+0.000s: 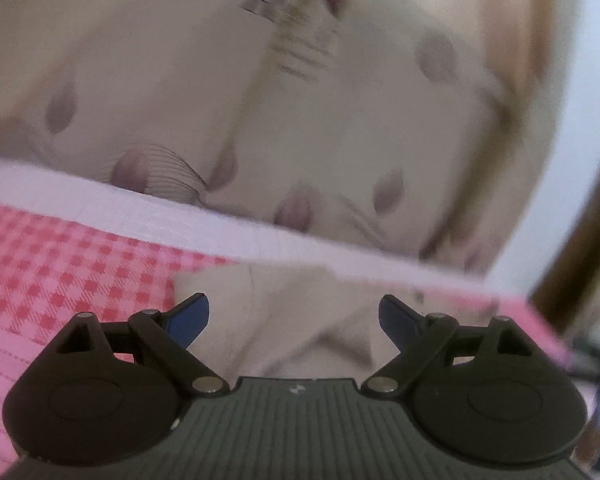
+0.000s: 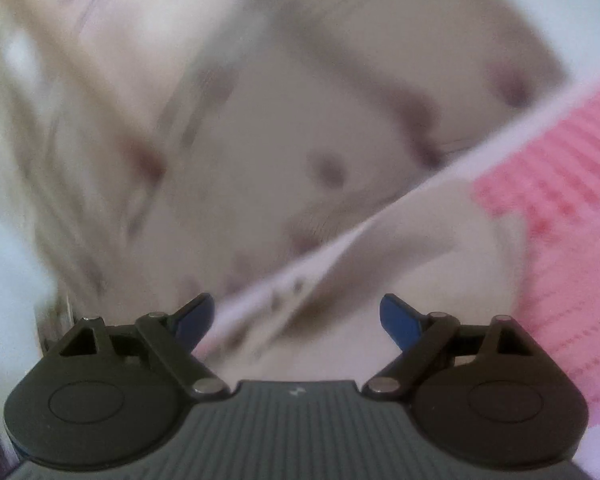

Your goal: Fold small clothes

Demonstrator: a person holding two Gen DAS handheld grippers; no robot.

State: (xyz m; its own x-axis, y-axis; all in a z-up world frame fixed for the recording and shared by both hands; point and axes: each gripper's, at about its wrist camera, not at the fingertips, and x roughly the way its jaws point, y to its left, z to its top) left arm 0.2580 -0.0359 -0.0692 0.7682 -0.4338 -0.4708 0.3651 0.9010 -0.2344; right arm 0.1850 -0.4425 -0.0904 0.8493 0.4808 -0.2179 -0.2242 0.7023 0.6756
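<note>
A small beige garment (image 1: 292,320) lies on a pink checked cloth (image 1: 68,256) with a white border. My left gripper (image 1: 294,320) is open, its blue-padded fingers (image 1: 192,316) spread just above the garment, holding nothing. In the right wrist view, which is blurred, the same beige garment (image 2: 420,248) lies beside the white border. My right gripper (image 2: 296,320) is open over the garment's edge and holds nothing.
Behind the cloth stands cream fabric with purple petal prints (image 1: 260,120), also in the right wrist view (image 2: 260,120). The pink cloth shows at the right (image 2: 560,200). A dark wooden edge (image 1: 580,240) stands at the far right.
</note>
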